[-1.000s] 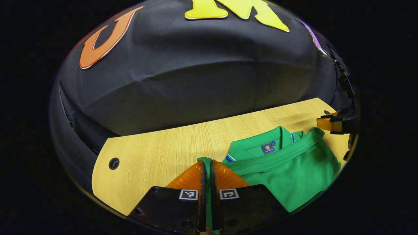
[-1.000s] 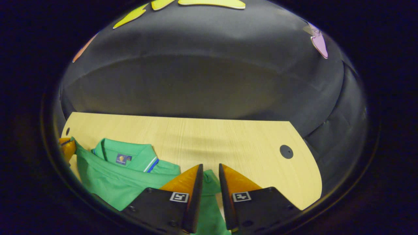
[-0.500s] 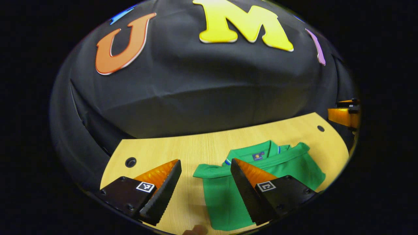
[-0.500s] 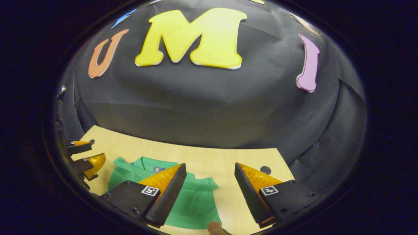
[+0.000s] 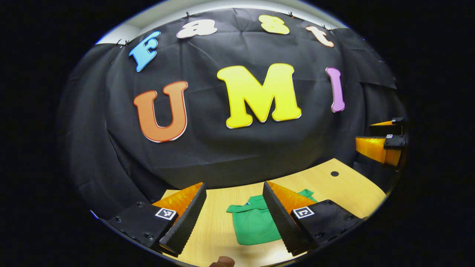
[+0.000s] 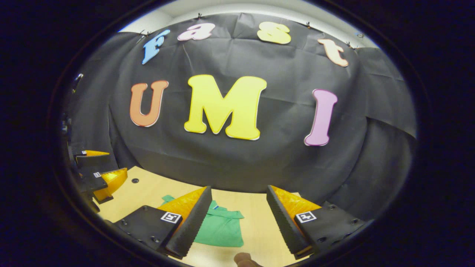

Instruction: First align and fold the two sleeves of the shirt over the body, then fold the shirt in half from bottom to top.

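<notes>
Both grippers have pulled up and back since a moment ago, so the green shirt [image 5: 254,226] looks smaller and lies folded flat on the tabletop [image 5: 345,187], well below and ahead of them. The left gripper [image 5: 233,218] is spread wide and holds nothing. The right gripper [image 6: 237,222] is likewise released, with the shirt [image 6: 220,228] under its left finger.

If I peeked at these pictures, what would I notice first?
The bright green shirt, folded into a small neat block on the pale wooden table. Then the left gripper and the right gripper, each up above the table with its fingers spread wide and nothing between them.
</notes>
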